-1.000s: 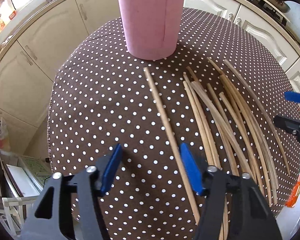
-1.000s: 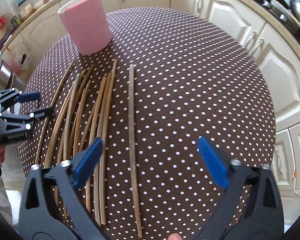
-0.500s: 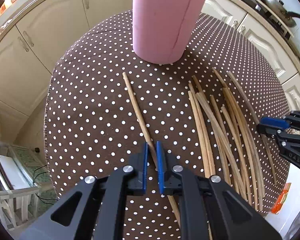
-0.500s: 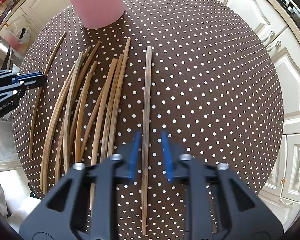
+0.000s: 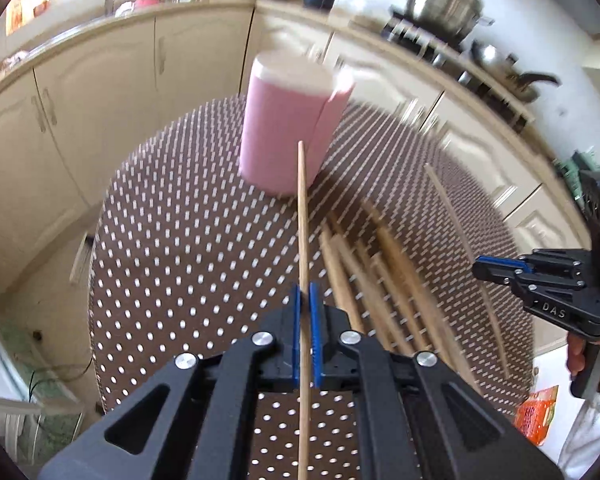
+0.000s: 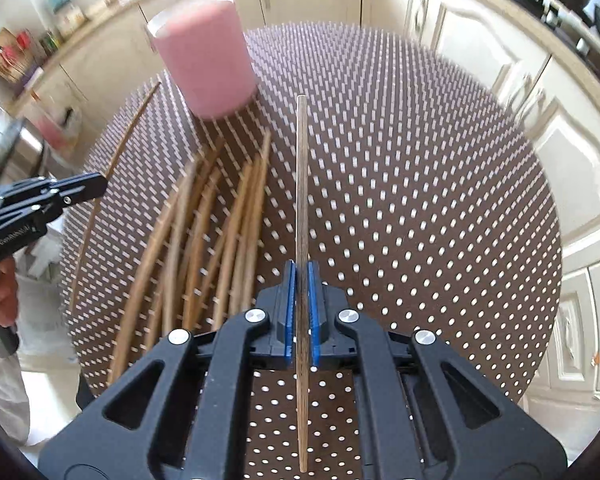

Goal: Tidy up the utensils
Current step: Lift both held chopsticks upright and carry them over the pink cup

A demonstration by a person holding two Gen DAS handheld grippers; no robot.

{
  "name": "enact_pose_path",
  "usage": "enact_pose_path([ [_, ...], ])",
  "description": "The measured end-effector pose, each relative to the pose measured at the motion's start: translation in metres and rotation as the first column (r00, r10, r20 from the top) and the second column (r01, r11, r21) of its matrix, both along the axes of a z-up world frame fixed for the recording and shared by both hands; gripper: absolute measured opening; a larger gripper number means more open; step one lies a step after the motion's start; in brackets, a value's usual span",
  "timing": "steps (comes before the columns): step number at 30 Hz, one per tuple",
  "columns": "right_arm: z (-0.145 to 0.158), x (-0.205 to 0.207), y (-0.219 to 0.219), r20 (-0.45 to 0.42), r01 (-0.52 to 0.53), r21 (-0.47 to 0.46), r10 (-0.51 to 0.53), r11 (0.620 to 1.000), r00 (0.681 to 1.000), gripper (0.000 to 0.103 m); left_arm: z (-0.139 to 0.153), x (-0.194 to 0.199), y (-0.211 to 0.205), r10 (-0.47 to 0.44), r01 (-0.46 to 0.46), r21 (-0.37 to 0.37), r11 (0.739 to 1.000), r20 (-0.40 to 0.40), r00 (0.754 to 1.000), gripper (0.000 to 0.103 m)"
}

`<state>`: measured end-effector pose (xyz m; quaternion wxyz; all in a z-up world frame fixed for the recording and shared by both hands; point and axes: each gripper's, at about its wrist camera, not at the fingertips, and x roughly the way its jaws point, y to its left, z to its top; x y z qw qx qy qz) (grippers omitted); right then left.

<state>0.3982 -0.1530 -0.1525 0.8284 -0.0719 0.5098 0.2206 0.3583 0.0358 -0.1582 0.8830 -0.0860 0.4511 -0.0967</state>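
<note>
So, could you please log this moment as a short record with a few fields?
left gripper: shut on light chopstick, lifted
right gripper: shut on dark chopstick, lifted
holder: pink cup, upright on dotted tablecloth
remaining: loose chopsticks lying on the cloth
image: motion blur

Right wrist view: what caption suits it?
Right gripper holds one chopstick above the dotted table, pink cup ahead.

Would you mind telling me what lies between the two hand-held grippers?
In the right wrist view, the loose chopsticks on the dotted tablecloth lie between the left hand-held gripper and the right hand-held gripper.
</note>
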Motion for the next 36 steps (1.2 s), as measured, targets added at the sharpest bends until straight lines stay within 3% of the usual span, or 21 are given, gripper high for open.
enact_pose_path([
  [6, 0.049, -0.015, 0.006, 0.142, -0.026, 0.159, 0.003, 0.987, 0.990, 0.006, 0.049, -0.034, 0.011, -0.016, 0.028, -0.055, 0.998, 0.206, 0.978, 0.005],
  [10, 0.080, -0.018, 0.002, 0.225, -0.047, 0.240, -0.009, 0.970, 0.974, 0.006, 0.078, -0.037, -0.001, 0.004, 0.026, -0.085, 0.996, 0.343, 0.939, 0.005],
  [18, 0.125, 0.000, 0.017, 0.437, -0.086, 0.423, -0.119, 0.902, 0.892, 0.006, 0.124, -0.007, -0.016, 0.086, -0.023, -0.116, 0.993, 0.577, 0.812, 0.005],
  [23, 0.142, 0.032, 0.032, 0.505, -0.088, 0.507, -0.213, 0.858, 0.836, 0.006, 0.144, 0.023, -0.017, 0.131, -0.085, -0.101, 0.991, 0.677, 0.724, 0.005],
  [27, 0.146, 0.055, 0.042, 0.550, -0.083, 0.535, -0.272, 0.840, 0.790, 0.006, 0.147, 0.045, -0.011, 0.191, -0.137, -0.134, 0.982, 0.734, 0.652, 0.005],
  [32, 0.141, 0.077, 0.058, 0.569, -0.082, 0.562, -0.313, 0.823, 0.761, 0.006, 0.137, 0.074, -0.003, 0.237, -0.157, -0.177, 0.972, 0.736, 0.634, 0.005],
  [36, 0.132, 0.091, 0.067, 0.580, -0.081, 0.571, -0.331, 0.817, 0.744, 0.007, 0.124, 0.091, 0.000, 0.231, -0.168, -0.160, 0.973, 0.734, 0.638, 0.005],
])
